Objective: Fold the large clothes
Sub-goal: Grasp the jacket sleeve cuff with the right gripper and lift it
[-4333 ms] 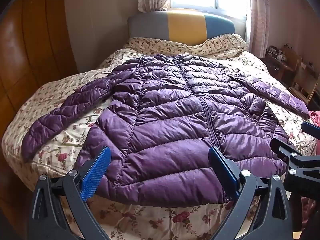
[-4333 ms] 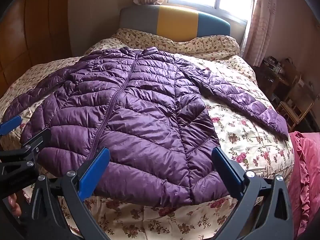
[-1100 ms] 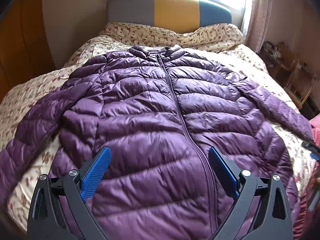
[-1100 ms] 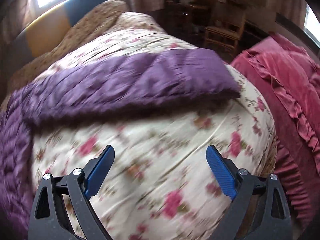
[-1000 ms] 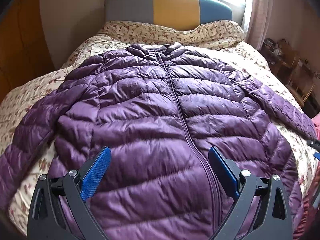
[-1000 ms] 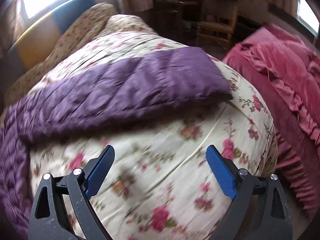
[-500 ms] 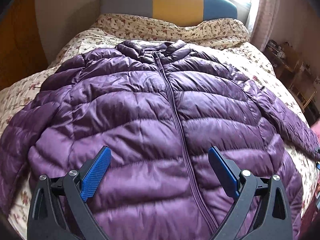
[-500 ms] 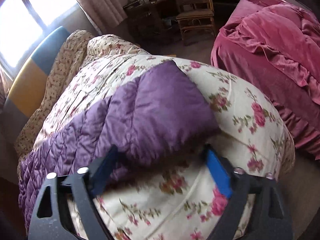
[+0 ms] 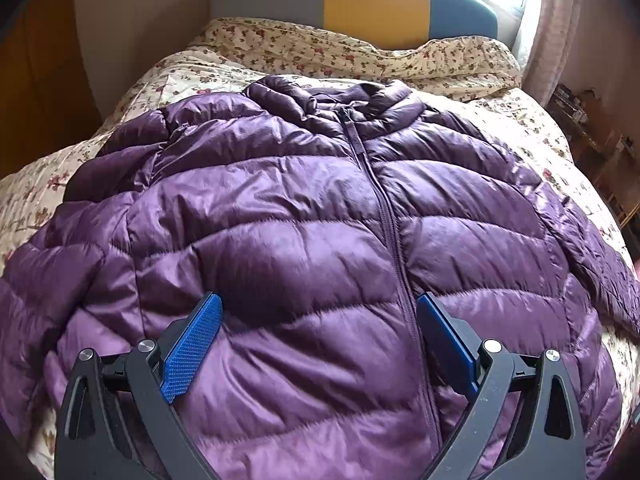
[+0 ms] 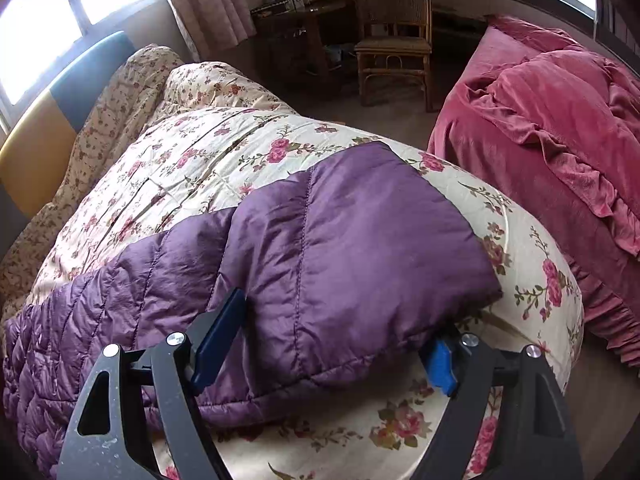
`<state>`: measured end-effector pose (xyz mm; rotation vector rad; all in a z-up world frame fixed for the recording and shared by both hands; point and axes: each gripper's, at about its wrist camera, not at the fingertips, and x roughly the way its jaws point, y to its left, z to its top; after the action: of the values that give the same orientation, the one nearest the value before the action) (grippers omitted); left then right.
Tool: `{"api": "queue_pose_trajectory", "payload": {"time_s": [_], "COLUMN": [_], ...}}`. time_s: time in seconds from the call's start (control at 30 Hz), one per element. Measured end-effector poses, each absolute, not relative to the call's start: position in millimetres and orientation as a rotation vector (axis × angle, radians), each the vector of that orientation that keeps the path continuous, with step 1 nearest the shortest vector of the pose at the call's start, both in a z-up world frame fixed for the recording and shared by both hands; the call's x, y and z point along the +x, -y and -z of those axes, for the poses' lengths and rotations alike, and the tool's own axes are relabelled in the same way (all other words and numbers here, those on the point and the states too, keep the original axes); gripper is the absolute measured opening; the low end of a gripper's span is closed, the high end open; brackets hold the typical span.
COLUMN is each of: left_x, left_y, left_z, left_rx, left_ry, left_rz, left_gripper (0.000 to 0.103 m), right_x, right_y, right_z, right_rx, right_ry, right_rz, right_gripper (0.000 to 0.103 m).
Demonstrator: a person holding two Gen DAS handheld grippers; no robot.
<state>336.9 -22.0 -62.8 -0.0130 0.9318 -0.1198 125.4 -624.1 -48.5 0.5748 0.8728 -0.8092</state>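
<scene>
A purple quilted puffer jacket [image 9: 288,240] lies face up and zipped on a floral bed quilt [image 9: 280,44]. My left gripper [image 9: 320,344] is open and empty, low over the jacket's front, left of the zipper [image 9: 394,240]. In the right wrist view the jacket's sleeve [image 10: 320,248] lies across the quilt [image 10: 200,148] with its cuff end near the bed's edge. My right gripper [image 10: 328,340] is open, its jaws either side of the sleeve near the cuff. The right blue pad [image 10: 440,360] is partly under the sleeve's edge.
A grey, yellow and blue headboard [image 9: 360,0] and a window stand at the far end. A second bed with a red cover [image 10: 560,128] lies to the right. A wicker chair [image 10: 392,44] and a dark table stand beyond it. A wooden wardrobe [image 9: 36,80] is at left.
My left gripper has moved forward and lower over the jacket's front. My right gripper has swung to the right sleeve and closed in until its open jaws straddle the cuff end.
</scene>
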Motion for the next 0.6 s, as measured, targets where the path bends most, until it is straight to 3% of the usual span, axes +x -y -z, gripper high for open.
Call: {"api": "queue_pose_trajectory", "payload": {"time_s": [0.37,0.6], "left_x": [343,343], "left_y": [16,16], "left_z": [79,79], "left_rx": [-0.049,-0.050], "left_ry": [-0.936,-0.934], "left_rz": [0.113,0.113], "left_gripper": [0.098,0.098], "right_x": [133,141], "right_y": [627,617], "right_z": [51,51], "right_rx": [0.551,0.470], "right_ry": [-0.853,-0.863], "right_rz": [0.805,0.791], "right_gripper": [0.080,0.067]}}
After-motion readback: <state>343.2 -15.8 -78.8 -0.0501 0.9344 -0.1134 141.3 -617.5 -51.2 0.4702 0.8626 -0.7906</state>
